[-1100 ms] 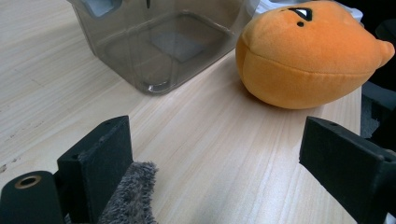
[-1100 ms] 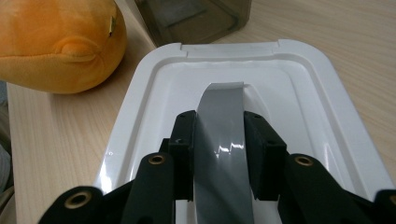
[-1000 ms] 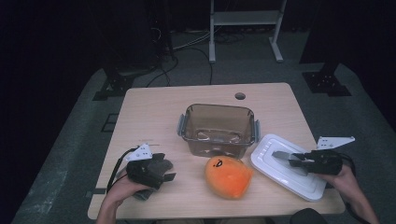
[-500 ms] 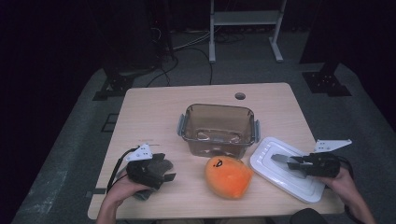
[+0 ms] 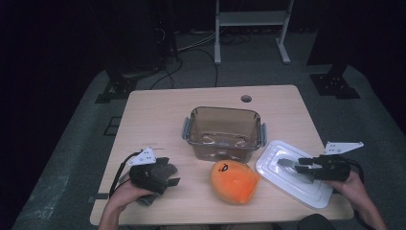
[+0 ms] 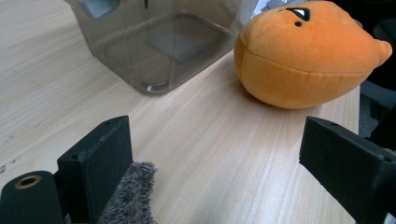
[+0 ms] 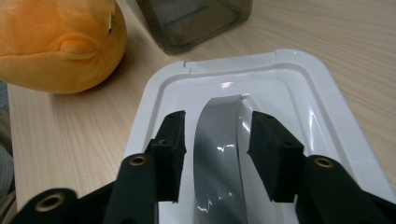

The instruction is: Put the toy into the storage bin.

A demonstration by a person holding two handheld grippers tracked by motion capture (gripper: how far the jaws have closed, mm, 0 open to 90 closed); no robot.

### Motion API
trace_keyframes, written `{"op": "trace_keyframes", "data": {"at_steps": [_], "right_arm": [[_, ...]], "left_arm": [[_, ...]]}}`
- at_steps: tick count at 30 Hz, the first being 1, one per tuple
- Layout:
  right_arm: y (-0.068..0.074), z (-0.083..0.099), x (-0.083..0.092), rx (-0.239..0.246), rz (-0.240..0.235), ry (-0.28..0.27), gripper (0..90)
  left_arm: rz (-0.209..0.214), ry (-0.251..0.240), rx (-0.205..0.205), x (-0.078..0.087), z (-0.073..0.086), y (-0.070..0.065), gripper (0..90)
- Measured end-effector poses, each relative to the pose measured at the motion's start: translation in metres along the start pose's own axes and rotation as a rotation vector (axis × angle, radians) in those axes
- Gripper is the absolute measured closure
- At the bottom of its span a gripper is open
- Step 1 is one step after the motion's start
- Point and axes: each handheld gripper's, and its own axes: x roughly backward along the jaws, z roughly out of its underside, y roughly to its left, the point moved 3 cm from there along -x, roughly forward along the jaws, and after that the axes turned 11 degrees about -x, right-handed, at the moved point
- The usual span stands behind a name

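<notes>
A white lid (image 5: 279, 155) lies flat at the table's right front, with a grey arched handle (image 7: 219, 154) on top. My right gripper (image 5: 290, 166) hovers low over it. Its jaws have just been opening, and they now stand on either side of the handle with a gap at each pad (image 7: 173, 135). An orange plush toy (image 5: 232, 181) rests between the lid and my left gripper (image 5: 171, 173). The left jaws are spread wide over bare wood, pointing at the plush (image 6: 303, 60). A grey fuzzy cloth (image 6: 133, 196) lies by the left jaw.
A clear brownish container (image 5: 222, 143) with side latches stands empty at mid-table, just behind the plush and the lid. The table (image 5: 158, 120) has a small round hole (image 5: 246, 98) near its far edge. A white frame stands on the dark floor beyond the table.
My right gripper's jaws have parted from the lid's handle, which stays between them. Both hands, the plush and the lid are where they were.
</notes>
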Motion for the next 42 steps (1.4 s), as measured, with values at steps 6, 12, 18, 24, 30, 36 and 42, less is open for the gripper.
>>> {"op": "trace_keyframes", "data": {"at_steps": [6, 12, 18, 24, 30, 36, 42], "right_arm": [[0.006, -0.006, 0.0, 0.012, 0.0, -0.015, 47.2], [0.017, -0.015, -0.001, 0.01, -0.012, -0.035, 37.9], [0.033, -0.024, -0.005, 0.023, -0.055, -0.047, 32.9], [0.051, -0.034, -0.01, 0.051, -0.098, -0.054, 31.3], [0.067, -0.039, -0.016, 0.071, -0.142, -0.047, 30.8], [0.081, -0.039, -0.024, 0.091, -0.175, -0.046, 30.8], [0.093, -0.039, -0.031, 0.112, -0.2, -0.03, 31.2]], "left_arm": [[0.004, 0.004, 0.0, -0.002, 0.001, -0.001, 8.8], [0.007, 0.007, -0.003, -0.001, 0.001, -0.001, 8.8], [0.009, 0.007, -0.005, -0.002, 0.001, -0.001, 8.8], [0.005, 0.004, -0.007, 0.0, 0.0, -0.002, 8.8], [0.003, 0.002, -0.009, 0.0, 0.0, -0.002, 8.4], [0.003, -0.001, -0.01, 0.0, 0.0, -0.002, 8.4], [0.001, 0.005, -0.009, 0.001, 0.001, -0.002, 8.4]]}}
